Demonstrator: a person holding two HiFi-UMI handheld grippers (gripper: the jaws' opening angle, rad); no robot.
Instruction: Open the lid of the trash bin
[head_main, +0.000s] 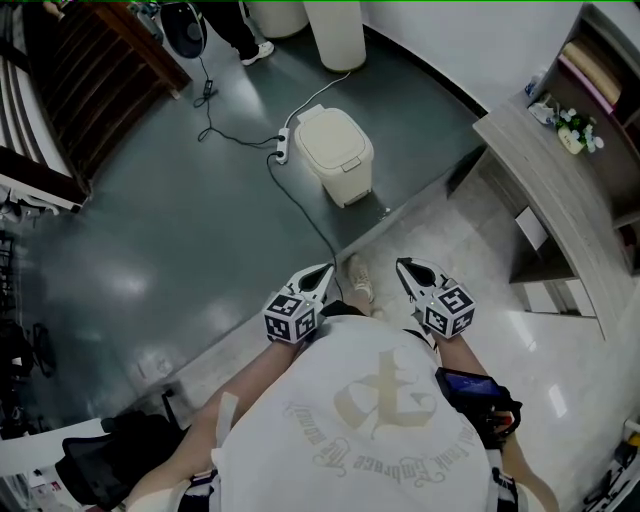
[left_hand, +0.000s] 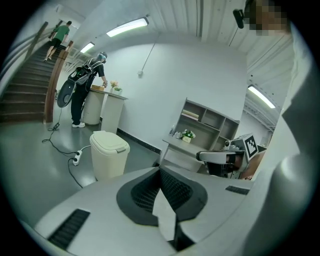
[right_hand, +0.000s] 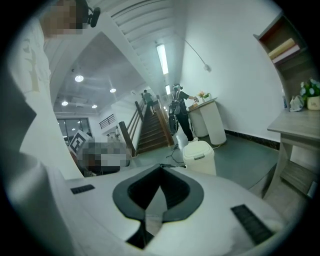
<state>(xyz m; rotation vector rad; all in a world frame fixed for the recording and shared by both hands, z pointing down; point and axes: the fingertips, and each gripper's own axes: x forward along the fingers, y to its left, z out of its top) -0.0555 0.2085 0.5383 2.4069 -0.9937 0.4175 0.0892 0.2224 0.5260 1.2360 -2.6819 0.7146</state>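
- Trash bin (head_main: 335, 152) on the dark floor (head_main: 180, 230), ahead of both grippers and well apart from them, close to the edge where the light tiles (head_main: 470, 260) begin.
- Lid (head_main: 328, 133) down flat on the bin; inside hidden, contents impossible to tell.
- Power strip (head_main: 282, 148) just beside the bin's left side, with a cable (head_main: 300, 200) trailing from it across the dark floor toward the person's shoe (head_main: 360, 280).
- Nothing but that cable and bare floor between the grippers and the bin.
- Wooden desk (head_main: 545, 185) off to the right with a small pot of flowers (head_main: 575, 130) on top; shelf unit (head_main: 600, 70) behind it, flat stacked things in one upper compartment, too small to name.
- Staircase (head_main: 90, 70) at far left; a white counter (head_main: 335, 30) beyond the bin, with a standing person (left_hand: 82, 95) next to it.
- Left gripper (head_main: 325, 270) held low in front of the body, jaws closed together at the tips, nothing between them.
- Right gripper (head_main: 403, 265) level with it and near it, jaws likewise pressed together and empty, aimed toward the bin.
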